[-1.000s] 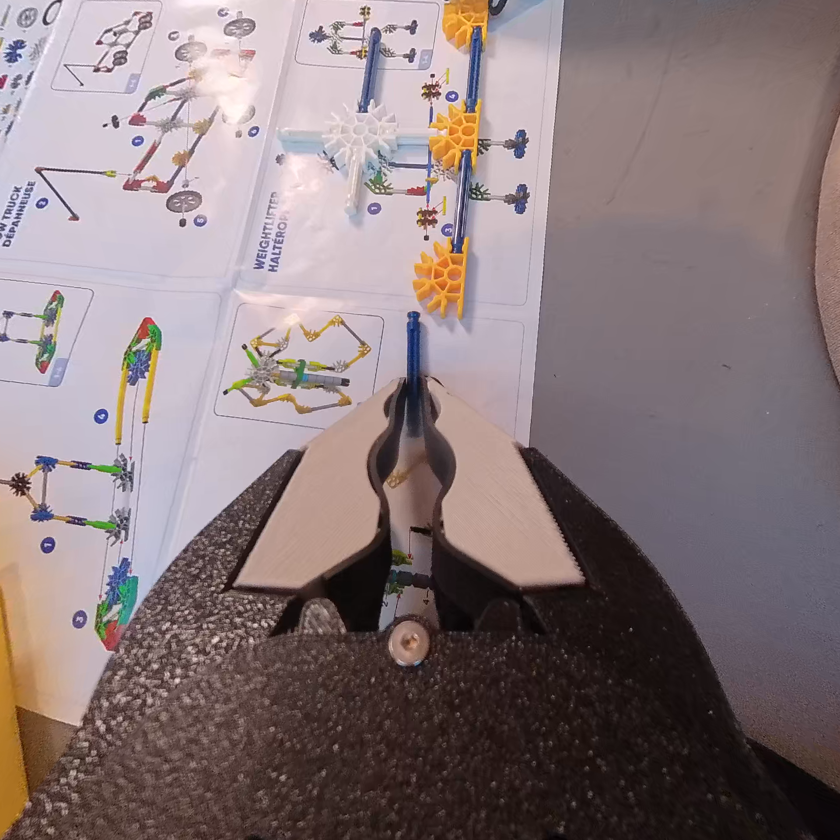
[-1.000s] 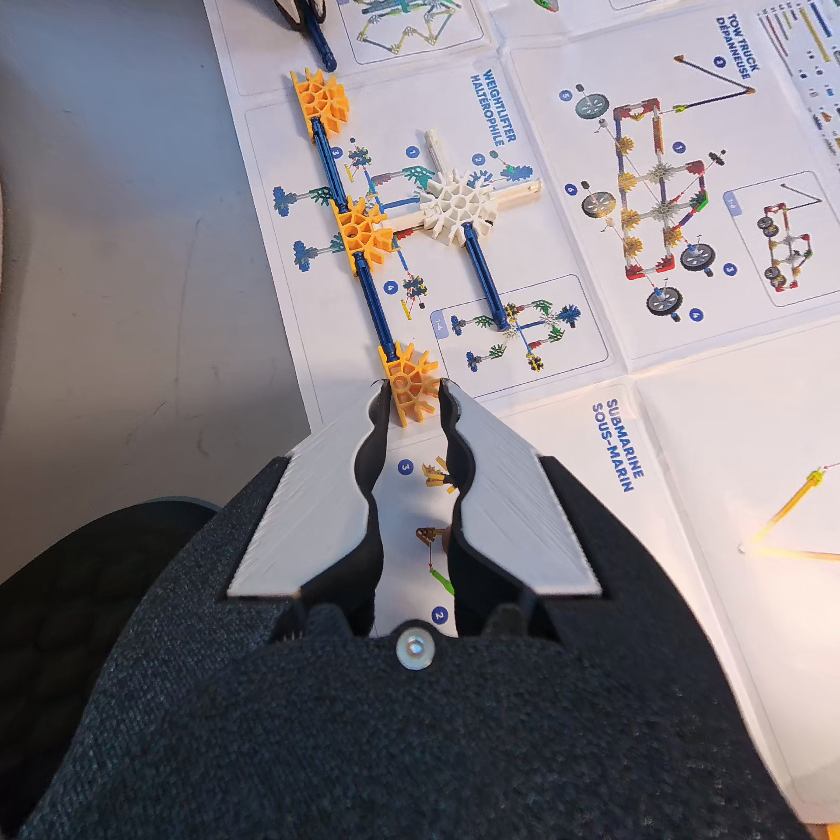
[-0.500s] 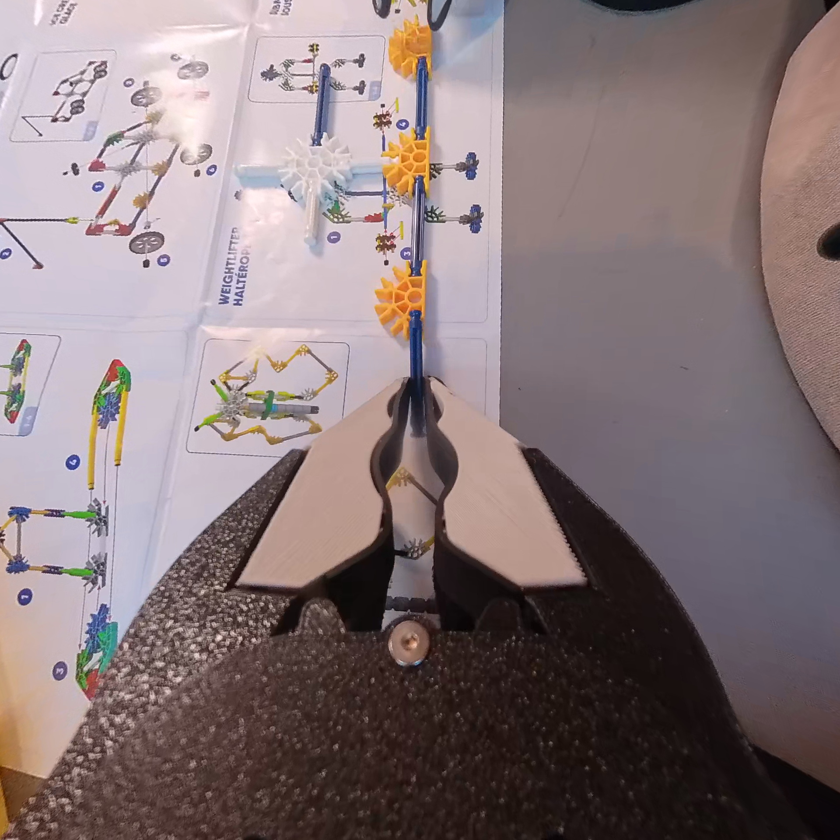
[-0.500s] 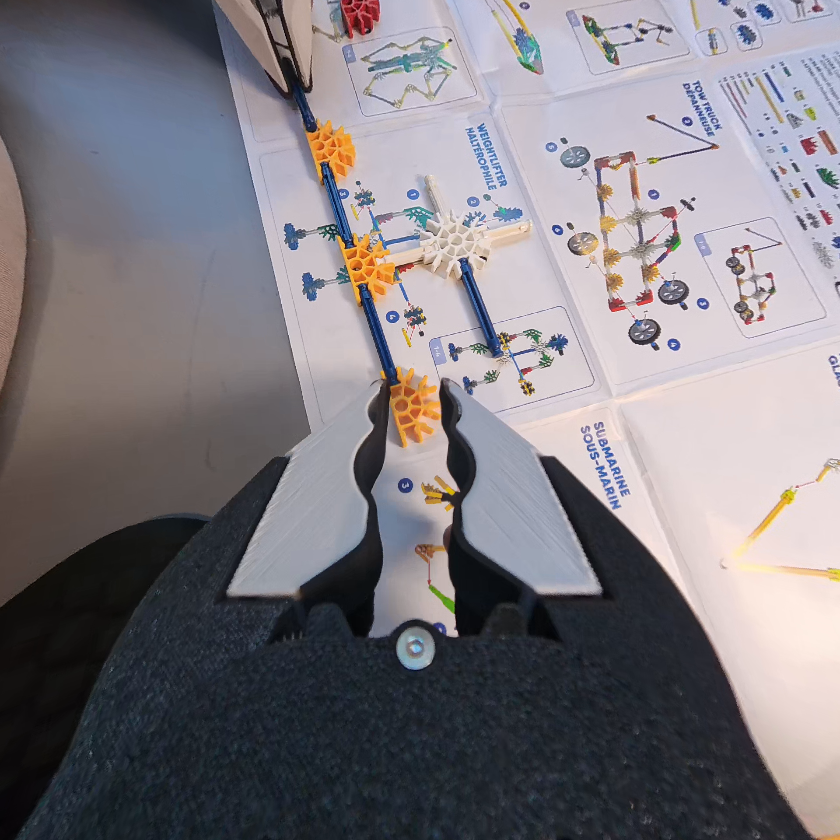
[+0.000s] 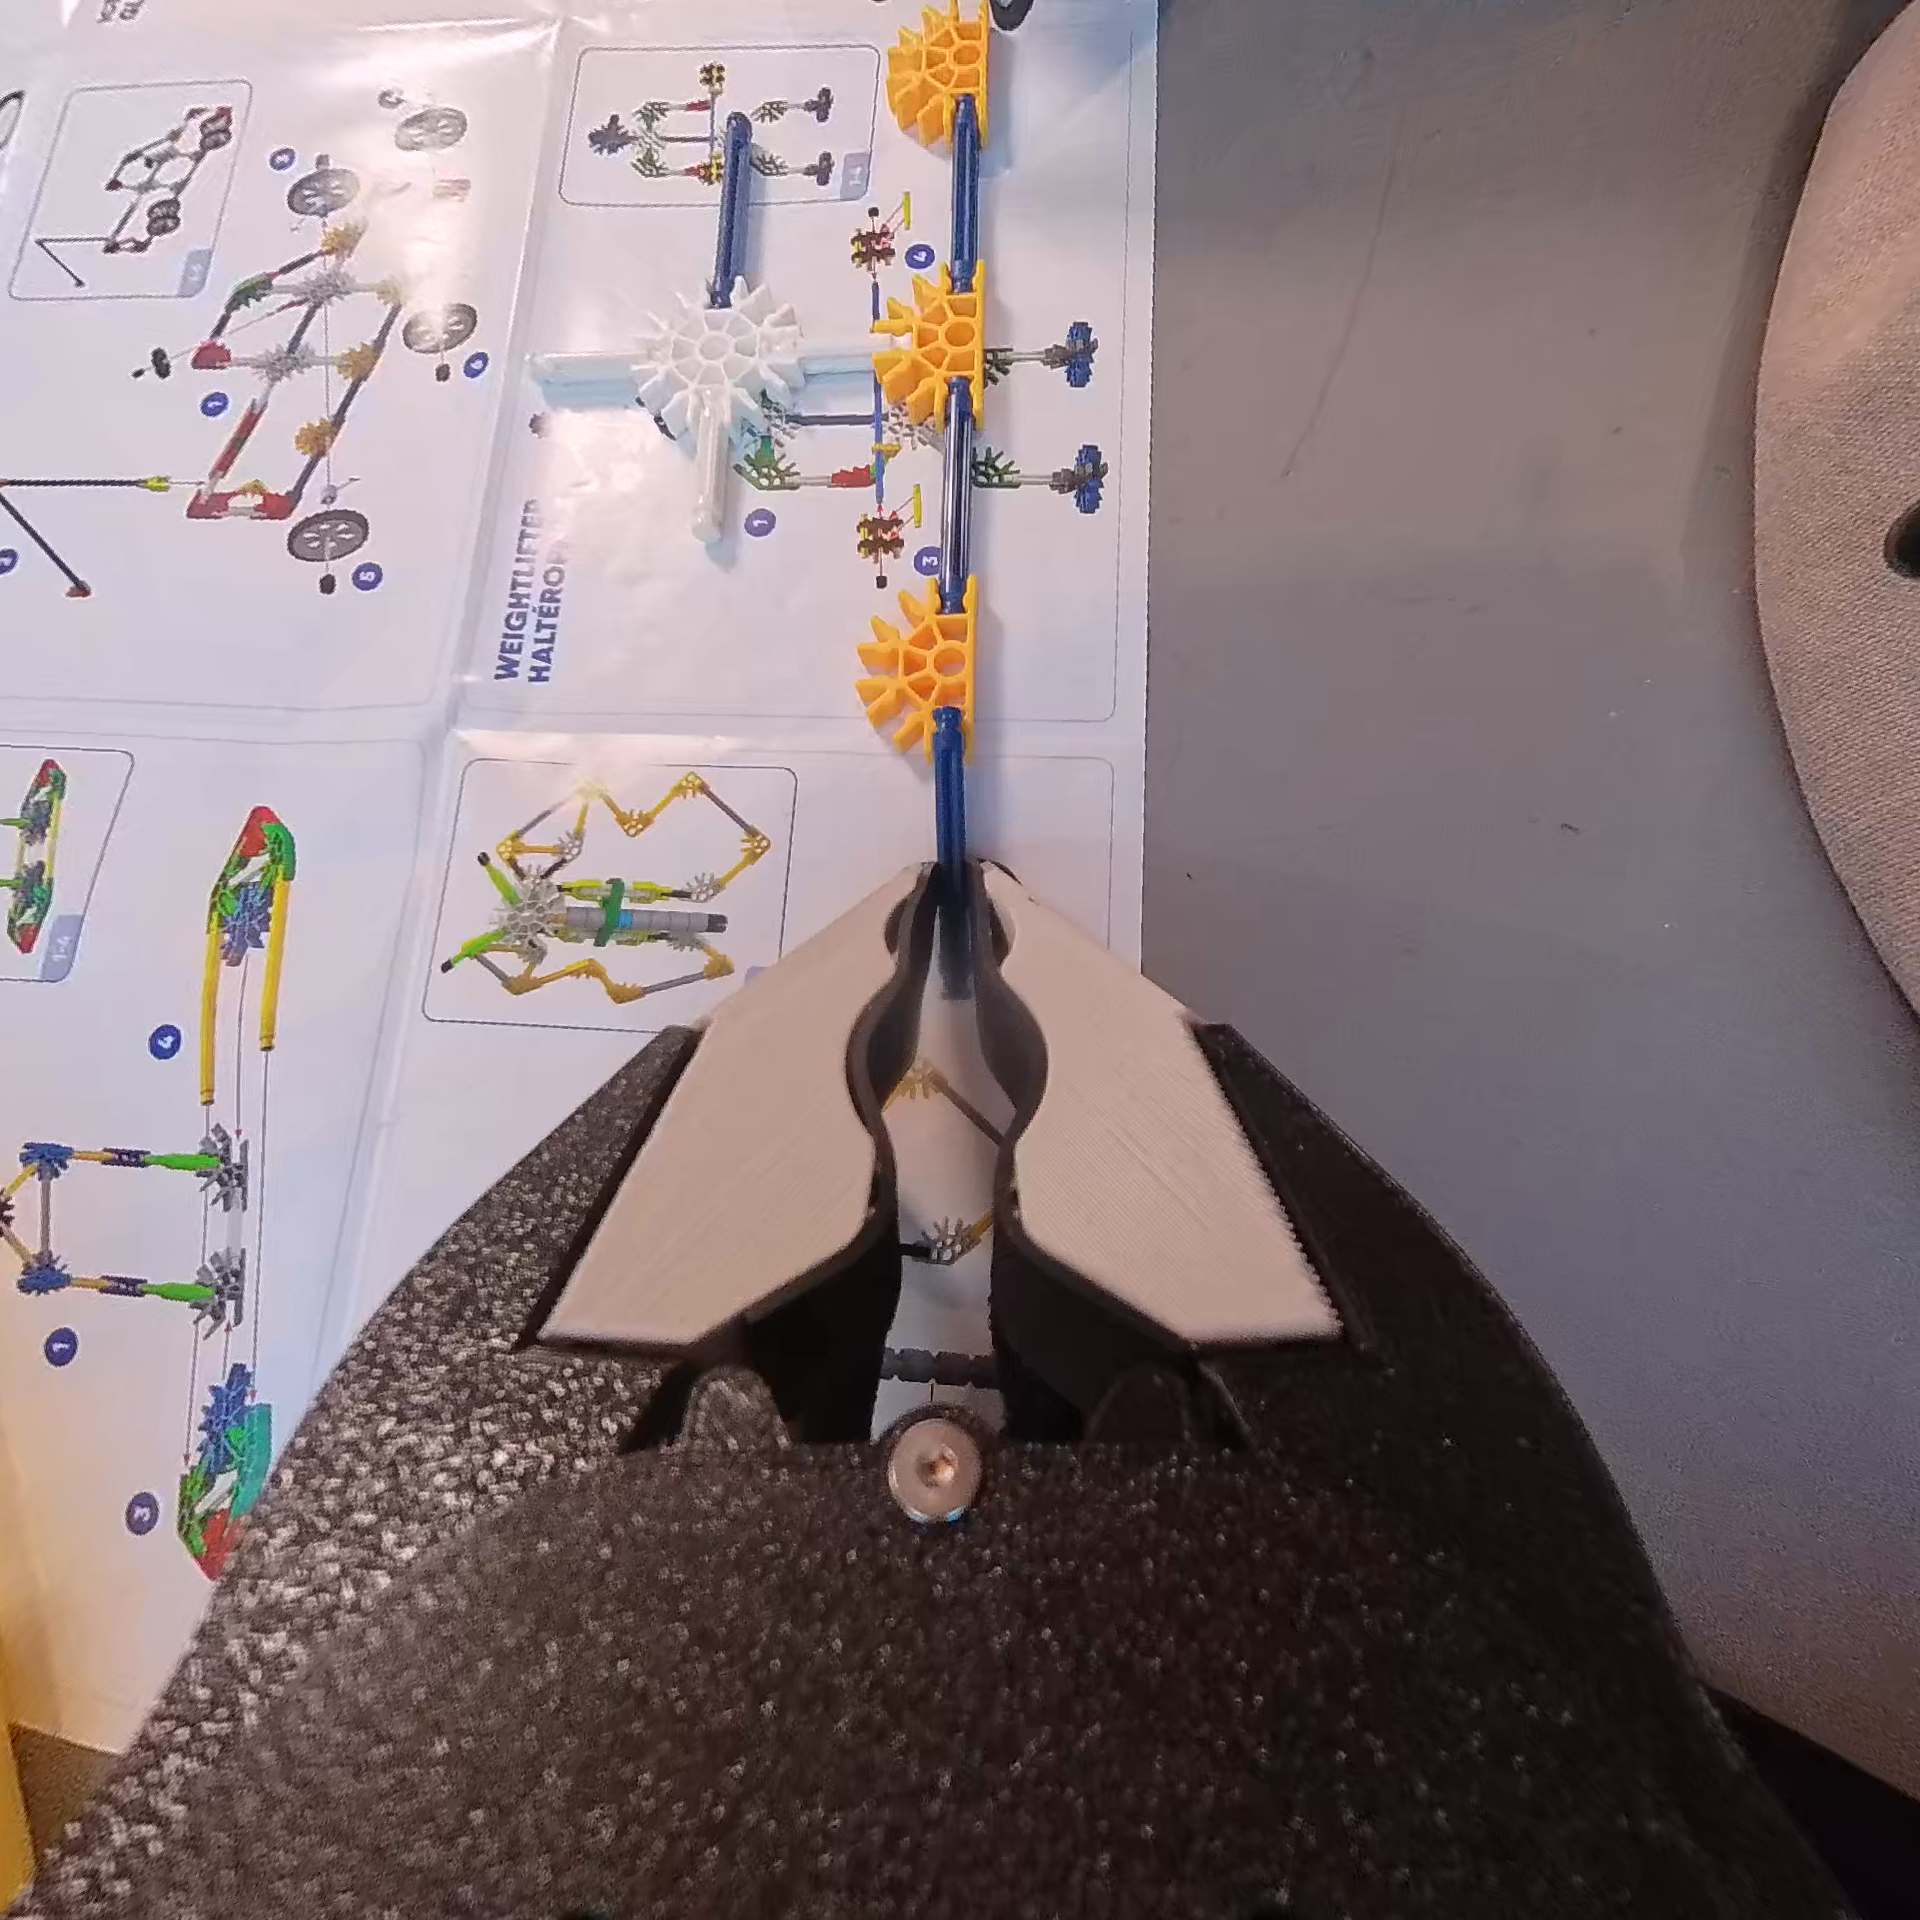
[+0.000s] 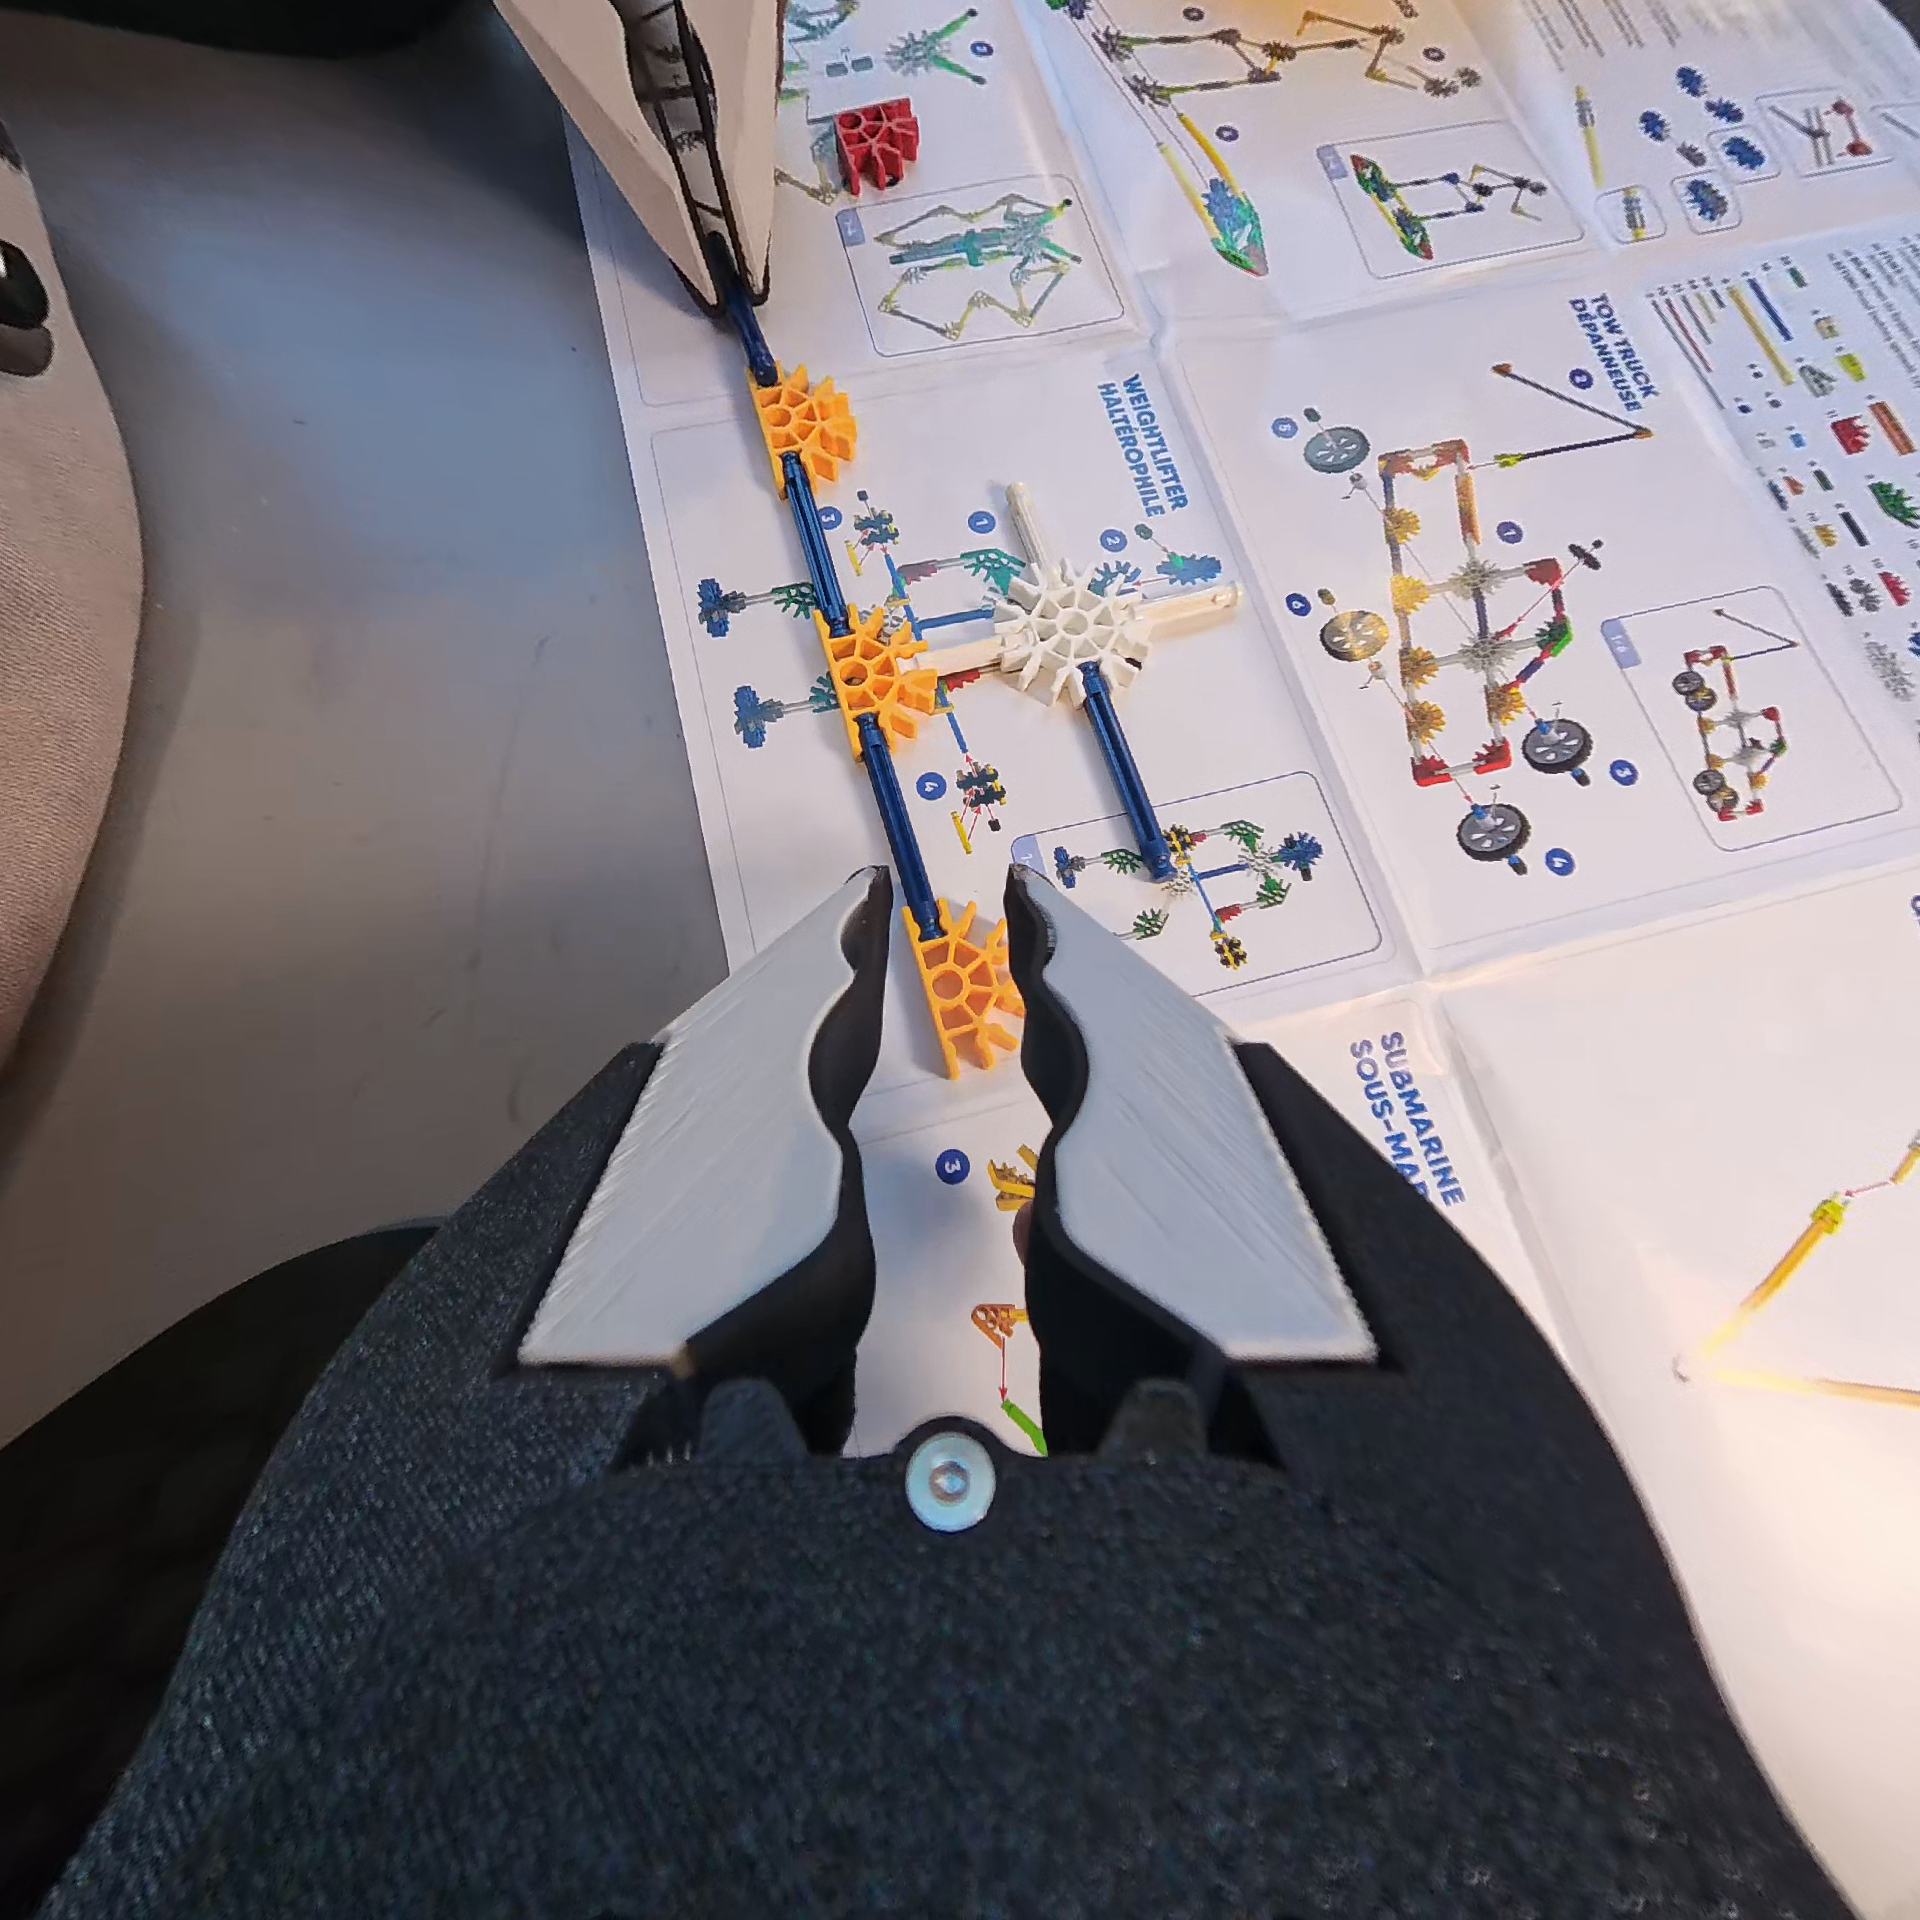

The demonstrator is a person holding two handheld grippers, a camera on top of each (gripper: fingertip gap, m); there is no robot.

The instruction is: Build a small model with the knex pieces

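Observation:
A chain of three yellow connectors joined by blue rods lies along the edge of an instruction sheet (image 5: 312,675). My left gripper (image 5: 954,873) is shut on a short blue rod (image 5: 948,790). The rod's tip sits at the nearest yellow connector (image 5: 920,665). The right wrist view shows that gripper (image 6: 727,281) and rod (image 6: 750,338) at the far connector (image 6: 800,426). My right gripper (image 6: 948,883) is closed around the chain's other end connector (image 6: 961,982), which sits between the pads. A white connector (image 6: 1070,629) with white rods and a blue rod joins the middle yellow connector (image 6: 873,675).
The sheet lies on a grey table (image 5: 1455,727). A beige rounded object (image 5: 1849,520) stands just beyond the chain's side of the sheet. A loose red connector (image 6: 878,140) lies on the sheet near the left gripper. The grippers' ends are close to 20 cm from one another.
My left gripper has carried the blue rod forward until its tip meets the end yellow connector. The connector in my right gripper now sits deeper between the jaws.

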